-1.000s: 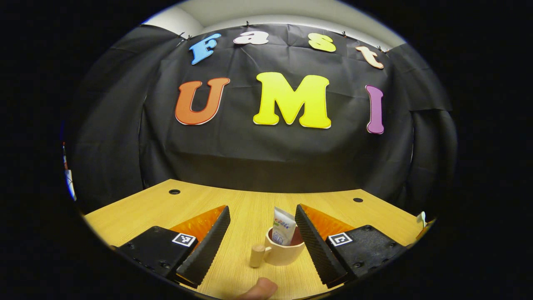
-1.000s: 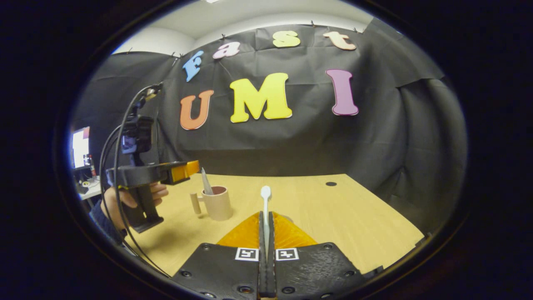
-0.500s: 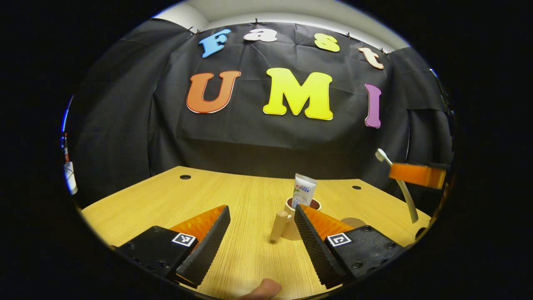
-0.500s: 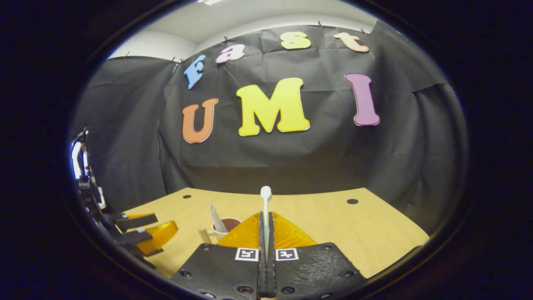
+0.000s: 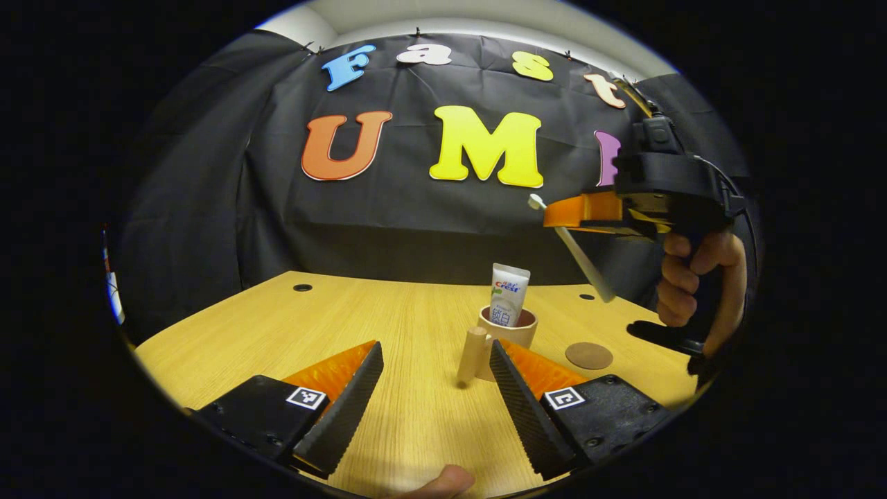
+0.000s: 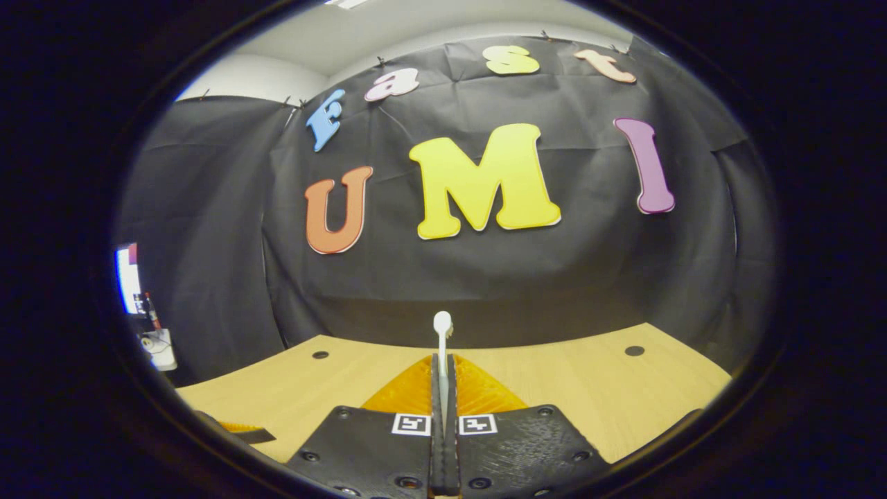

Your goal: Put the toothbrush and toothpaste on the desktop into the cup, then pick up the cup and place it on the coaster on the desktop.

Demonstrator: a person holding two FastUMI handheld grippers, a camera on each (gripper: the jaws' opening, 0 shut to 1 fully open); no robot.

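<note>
cup (image 5: 509,331) partly behind hand-held gripper finger (image 5: 516,395)

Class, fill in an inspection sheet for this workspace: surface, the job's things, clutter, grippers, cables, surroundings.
Surface: wooden desktop with cable holes.
Job's things: toothpaste stands in the cup; coaster bare, beside the cup; toothbrush held in the air above.
Clutter: nothing seen.
Grippers: left gripper open, near the cup; right gripper shut on the toothbrush.
Cables: a cable on the right gripper.
Surroundings: black cloth wall.
</note>
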